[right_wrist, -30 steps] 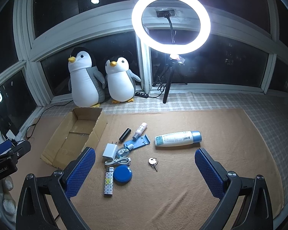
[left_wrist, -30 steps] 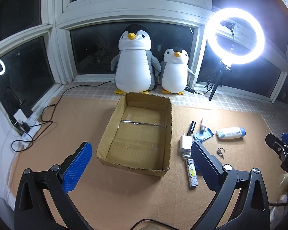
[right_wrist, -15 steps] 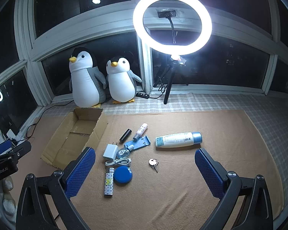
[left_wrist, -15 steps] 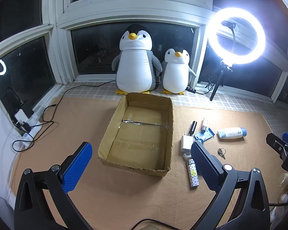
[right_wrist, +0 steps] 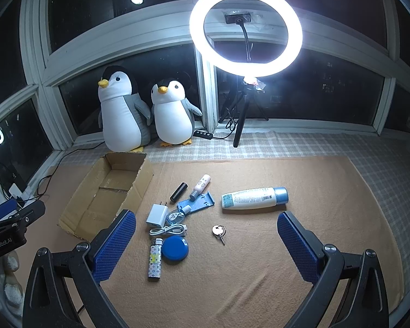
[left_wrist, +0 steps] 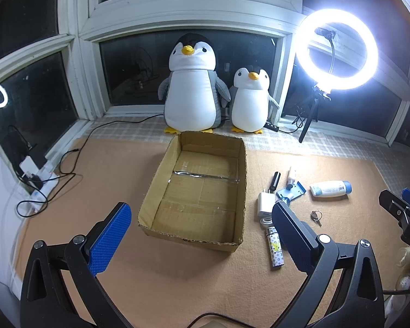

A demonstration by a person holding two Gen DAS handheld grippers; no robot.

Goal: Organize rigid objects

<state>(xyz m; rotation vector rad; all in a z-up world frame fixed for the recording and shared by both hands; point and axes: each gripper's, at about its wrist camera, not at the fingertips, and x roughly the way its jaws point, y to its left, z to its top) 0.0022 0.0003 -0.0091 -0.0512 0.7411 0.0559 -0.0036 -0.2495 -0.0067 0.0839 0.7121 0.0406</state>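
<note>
An open, empty cardboard box (left_wrist: 199, 188) (right_wrist: 106, 194) lies on the tan mat. To its right lie small objects: a white bottle with a blue cap (right_wrist: 255, 197) (left_wrist: 330, 188), a white charger (right_wrist: 158, 214) (left_wrist: 265, 204), a patterned lighter (right_wrist: 154, 259) (left_wrist: 275, 247), a blue round case (right_wrist: 175, 249), a key ring (right_wrist: 219, 231) (left_wrist: 316, 216), a black tube (right_wrist: 178, 192), a pink tube (right_wrist: 201, 186), a blue bracket (right_wrist: 198, 203) and a coiled white cable (right_wrist: 168, 230). My left gripper (left_wrist: 202, 236) is open and empty, above the box's near edge. My right gripper (right_wrist: 205, 243) is open and empty, above the objects.
Two plush penguins (left_wrist: 194, 87) (left_wrist: 250, 99) stand on the checked cloth behind the box. A lit ring light on a tripod (right_wrist: 246, 30) stands at the back. A power strip with cables (left_wrist: 38, 180) lies at the left wall. Windows surround the mat.
Both views have shifted only slightly; the grippers stay open and no object has moved.
</note>
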